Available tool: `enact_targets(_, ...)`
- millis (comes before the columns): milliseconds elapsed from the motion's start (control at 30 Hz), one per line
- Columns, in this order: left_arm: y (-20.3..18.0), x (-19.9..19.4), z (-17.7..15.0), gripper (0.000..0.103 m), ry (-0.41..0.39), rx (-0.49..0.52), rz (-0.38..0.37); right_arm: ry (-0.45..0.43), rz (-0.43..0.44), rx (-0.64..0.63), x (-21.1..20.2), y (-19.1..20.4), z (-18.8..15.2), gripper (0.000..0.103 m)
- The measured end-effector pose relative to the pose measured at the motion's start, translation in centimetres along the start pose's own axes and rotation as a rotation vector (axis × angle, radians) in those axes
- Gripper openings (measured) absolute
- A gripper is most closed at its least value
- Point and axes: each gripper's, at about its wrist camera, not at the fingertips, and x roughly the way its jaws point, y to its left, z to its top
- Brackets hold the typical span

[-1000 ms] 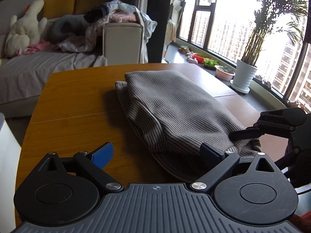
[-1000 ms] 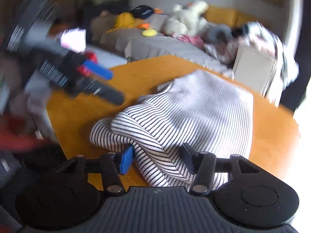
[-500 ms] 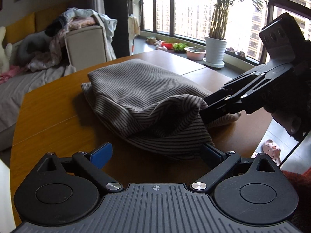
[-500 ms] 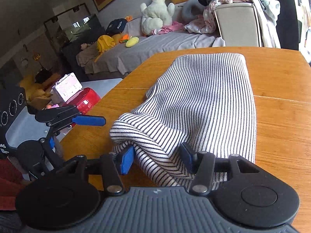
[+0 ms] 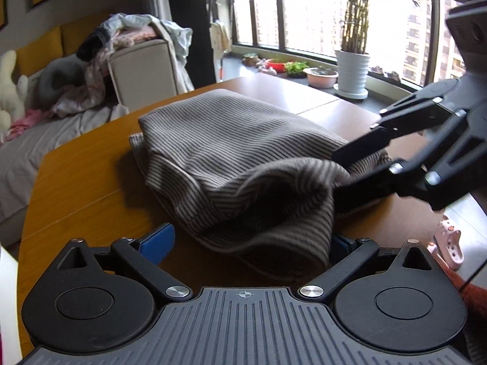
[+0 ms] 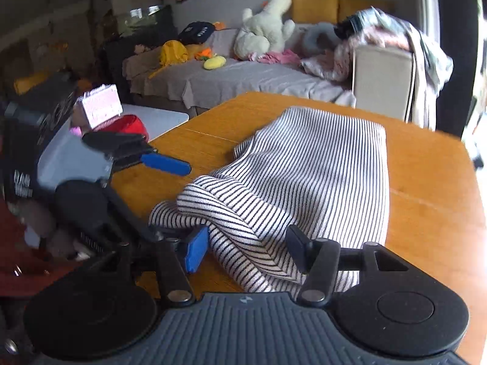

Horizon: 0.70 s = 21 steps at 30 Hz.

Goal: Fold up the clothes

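A black-and-white striped garment (image 5: 231,152) lies bunched on the wooden table (image 5: 76,182); it also shows in the right wrist view (image 6: 319,176). My left gripper (image 5: 249,243) is open, its fingers either side of the garment's near rolled edge. My right gripper (image 6: 246,246) is open too, with a fold of the garment between its fingers; in the left wrist view its fingers (image 5: 359,152) reach into the cloth from the right. The left gripper's blue finger (image 6: 164,162) shows at the left in the right wrist view.
A grey sofa (image 6: 243,76) with plush toys and piled clothes (image 5: 121,36) stands beyond the table. A potted plant (image 5: 351,70) stands by the windows. A red and pink box (image 6: 106,112) sits left of the table. Table edges are near on both sides.
Both grippers have moved in closer to the garment's near edge. The near edge has bunched up higher between them. Both stay open.
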Motion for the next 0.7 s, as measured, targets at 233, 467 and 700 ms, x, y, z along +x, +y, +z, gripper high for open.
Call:
enact_targets(233, 1.5, -0.4, 0.7, 0.102, -0.011, -0.098, -0.027, -0.009, -0.166, -0.385, 0.7, 3.4, -2.4, 0.081)
enact_targets(467, 1.5, -0.3, 0.9, 0.102, -0.008, -0.116, -0.036, -0.023, -0.305, -0.499, 3.6, 3.9, -2.8, 0.077)
enact_targets(700, 2.2, -0.4, 0.7, 0.102, -0.014, -0.171, -0.040, -0.042, -0.277, -0.453, 3.5, 3.5, -1.4, 0.052)
